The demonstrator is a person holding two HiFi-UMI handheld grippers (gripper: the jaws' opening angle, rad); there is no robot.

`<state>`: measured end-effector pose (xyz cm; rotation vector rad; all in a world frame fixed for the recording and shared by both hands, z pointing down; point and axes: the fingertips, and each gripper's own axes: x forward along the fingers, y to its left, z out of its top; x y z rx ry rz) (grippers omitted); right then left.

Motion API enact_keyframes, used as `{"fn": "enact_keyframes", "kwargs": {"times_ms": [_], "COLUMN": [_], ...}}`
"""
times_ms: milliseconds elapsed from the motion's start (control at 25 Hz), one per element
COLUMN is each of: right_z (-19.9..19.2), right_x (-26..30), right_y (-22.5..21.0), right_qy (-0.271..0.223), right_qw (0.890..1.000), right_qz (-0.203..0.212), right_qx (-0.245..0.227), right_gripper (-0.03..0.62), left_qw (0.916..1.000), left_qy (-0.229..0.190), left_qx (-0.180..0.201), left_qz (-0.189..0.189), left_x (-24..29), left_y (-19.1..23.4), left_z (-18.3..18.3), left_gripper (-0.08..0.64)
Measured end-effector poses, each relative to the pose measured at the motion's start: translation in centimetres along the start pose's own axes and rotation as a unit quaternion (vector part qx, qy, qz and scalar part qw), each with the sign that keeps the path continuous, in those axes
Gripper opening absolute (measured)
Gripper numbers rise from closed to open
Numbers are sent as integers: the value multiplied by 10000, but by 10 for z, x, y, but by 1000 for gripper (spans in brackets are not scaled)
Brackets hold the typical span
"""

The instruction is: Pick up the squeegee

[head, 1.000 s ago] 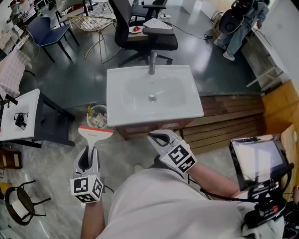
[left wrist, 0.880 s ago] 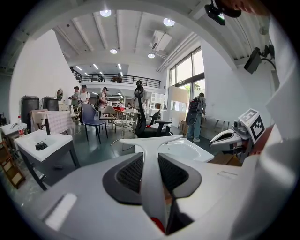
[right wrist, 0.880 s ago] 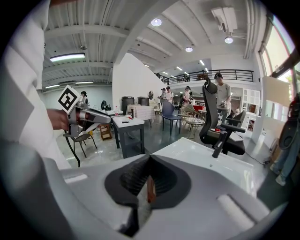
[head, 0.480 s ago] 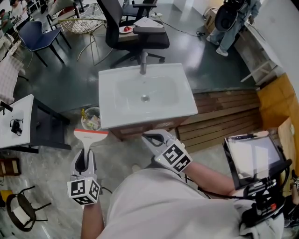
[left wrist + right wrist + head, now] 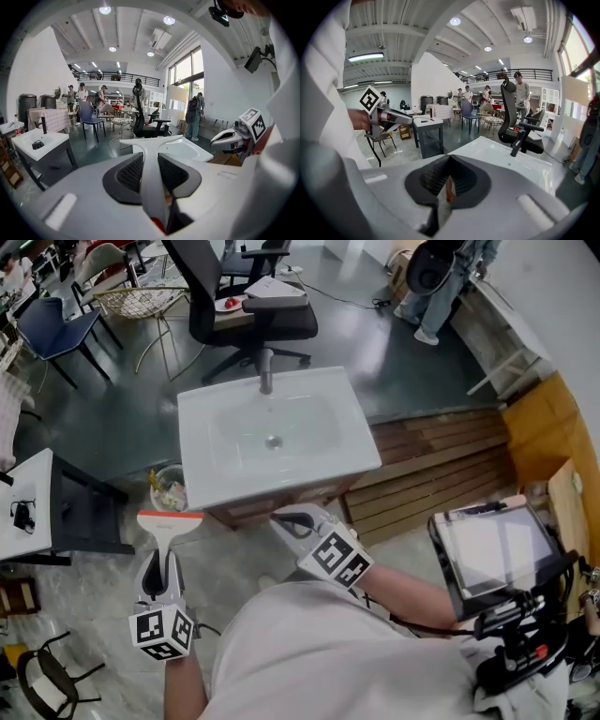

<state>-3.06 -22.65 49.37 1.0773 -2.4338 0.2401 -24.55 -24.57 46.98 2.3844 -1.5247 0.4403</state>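
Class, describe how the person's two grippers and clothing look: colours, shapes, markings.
Both the left gripper and right gripper have pale grey, smooth plastic bodies tapering to curved jaws lined with black ribbed pads. Each carries a cube of black-and-white square markers. The person wears a white short-sleeved top.

The squeegee [image 5: 169,522] left of sink [image 5: 358,452], chair [image 5: 246,321] behind it, tablet [image 5: 487,550] right
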Motion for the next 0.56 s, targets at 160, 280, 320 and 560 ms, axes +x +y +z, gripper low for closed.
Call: {"fn": "enact_keyframes", "kwargs": {"times_ms": [160, 280, 320, 560], "right_z": [-1, -3, -4, -7], "right_x": [-2, -2, -2, -3], "right_y": [-7, -12, -14, -33], "right_qy": [21, 47, 56, 61], "right_qw": [10000, 10000, 10000, 9999], "right_qz": [-27, -32, -31, -34], "right_qx": [26, 42, 47, 80], "right_gripper": [2, 2, 2, 2], "left_qw": [10000, 10000, 10000, 9999], "left_qy": [24, 48, 57, 140], "left_qx": [1, 12, 15, 9], "left_qz": [-30, -48, -51, -50], "left_x": [8, 16, 19, 42], "left_y": [-2, -5, -7, -16], "left_z": [2, 3, 4, 5], "left_gripper": [104, 104, 104, 104]}}
